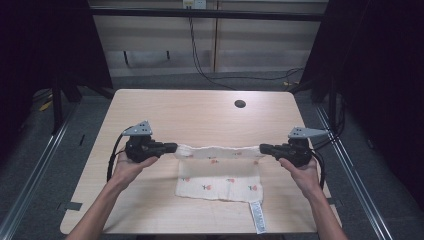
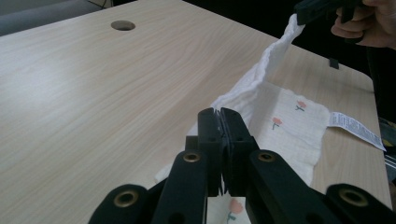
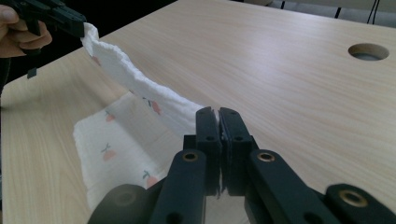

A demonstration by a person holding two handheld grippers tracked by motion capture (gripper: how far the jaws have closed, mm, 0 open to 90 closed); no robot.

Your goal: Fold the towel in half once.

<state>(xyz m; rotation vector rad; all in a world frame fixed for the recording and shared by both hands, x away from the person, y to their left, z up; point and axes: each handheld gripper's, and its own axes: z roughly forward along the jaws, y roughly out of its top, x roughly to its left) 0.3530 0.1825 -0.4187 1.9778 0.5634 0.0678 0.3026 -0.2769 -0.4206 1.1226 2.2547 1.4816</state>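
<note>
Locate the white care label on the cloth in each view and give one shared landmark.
High view: care label at bottom centre, hanging off the cloth over the table's near edge.
Left gripper view: right edge.
Right gripper view: not in it.
Shared landmark: round table hole.

In front of you lies a light wooden desk (image 1: 165, 107) with rounded corners, and 1 round cable hole (image 1: 240, 104) sits near its far edge, right of centre. Behind the desk you see a pale panelled wall (image 1: 260, 45), with a black cable (image 1: 200, 60) hanging down it and trailing across the grey floor (image 1: 150, 80). Dark curtains (image 1: 45, 45) flank both sides, and metal rails (image 1: 35, 165) run along the floor left and right of the desk.
</note>
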